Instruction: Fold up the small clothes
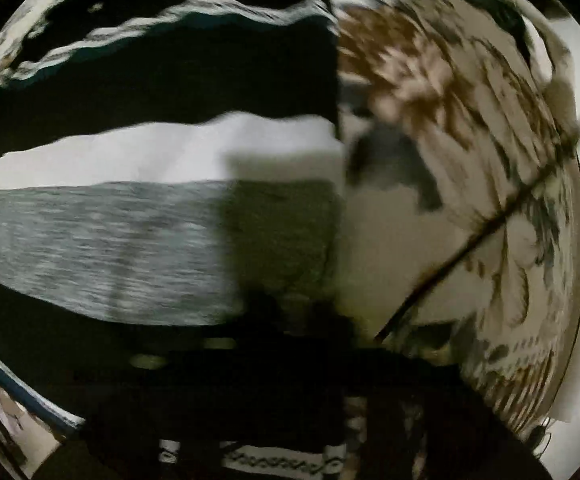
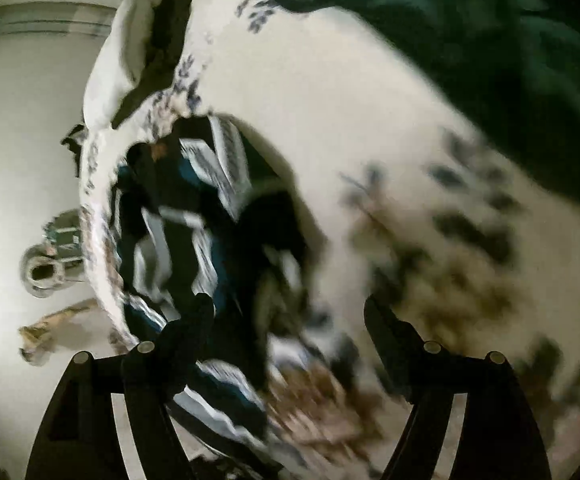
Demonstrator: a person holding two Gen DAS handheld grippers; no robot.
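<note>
The left wrist view was blurred and dark along its lower edge, where the left hand-held gripper (image 1: 290,412) was only a black mass; whether its fingers were spread or pinched could not be told. Ahead of it lay a flat garment in black, white and heathered grey bands (image 1: 150,208), filling the left half of the frame and cut off at the left edge. It rested on a cream bedsheet printed with brown and grey leaves (image 1: 470,160), which ran off to the right. A thin dark cord (image 1: 490,224) crossed the sheet diagonally.

In the right wrist view, the right hand-held gripper (image 2: 290,320) had its two black fingers spread wide, nothing between them. Just past the left finger (image 2: 194,320) sat a crumpled heap of dark blue, black and white striped clothes (image 2: 194,220) on the same leaf-printed sheet (image 2: 370,120). A dark green cloth (image 2: 490,40) covered the upper right corner, partly out of frame. At the left, pale floor (image 2: 18,160) showed with a smeared, unidentifiable round object (image 2: 46,272).
</note>
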